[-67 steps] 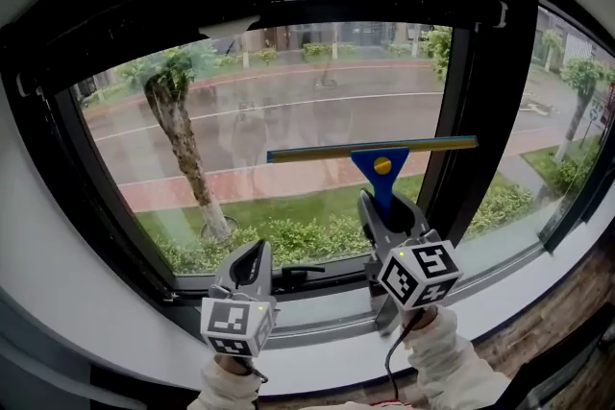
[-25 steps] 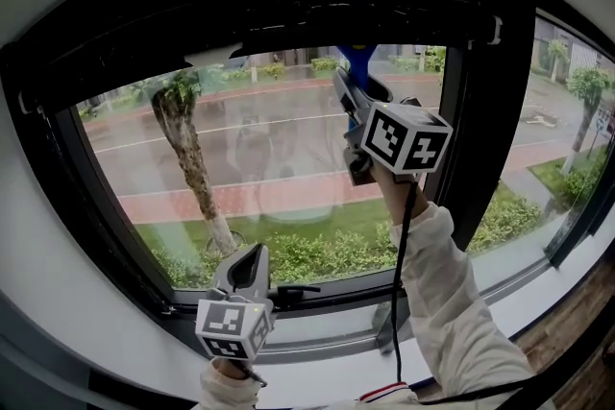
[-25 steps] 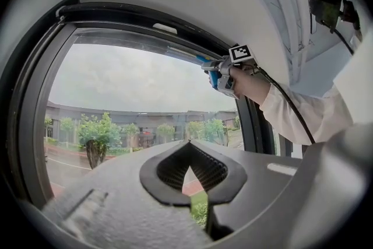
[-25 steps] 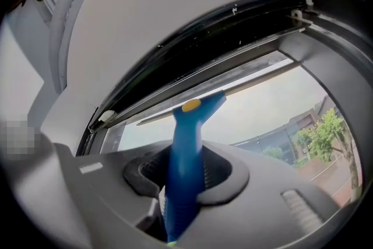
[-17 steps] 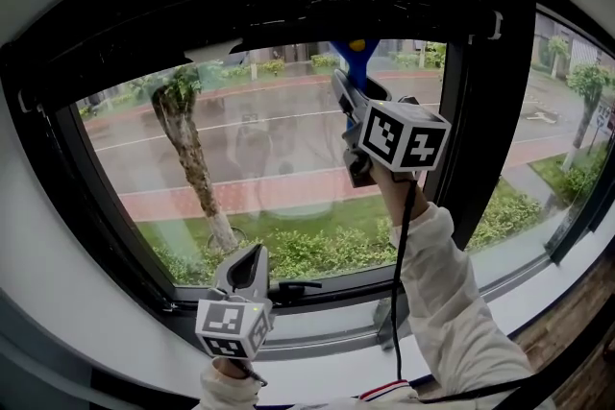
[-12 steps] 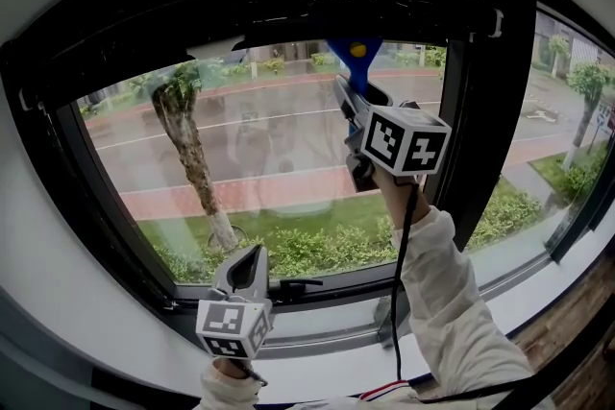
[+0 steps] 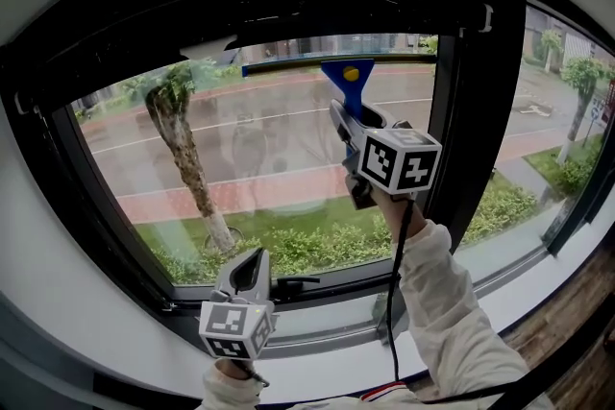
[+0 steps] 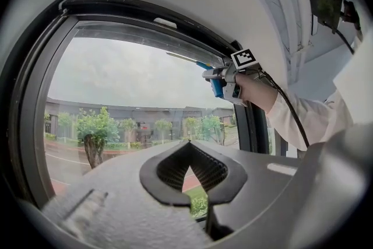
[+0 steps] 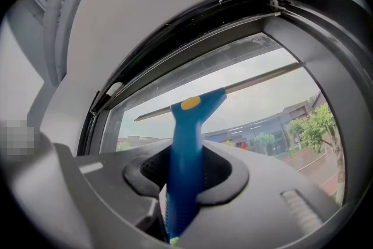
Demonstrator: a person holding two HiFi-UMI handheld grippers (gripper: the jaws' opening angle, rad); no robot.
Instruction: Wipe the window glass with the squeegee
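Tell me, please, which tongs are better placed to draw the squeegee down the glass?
Right. The right tongs grip the squeegee near the top of the window glass; the left tongs are shut and empty, low by the sill.

Squeegee [image 7: 347, 84] is gripped by the right gripper [image 7: 347, 117], blade set along the top of the window glass [image 7: 250, 158]; left gripper [image 7: 255, 262] is held low.

The squeegee [image 9: 185, 148] is glossy blue plastic, the window glass [image 7: 279, 158] smooth and reflective, the frame [image 7: 478, 110] matt black.
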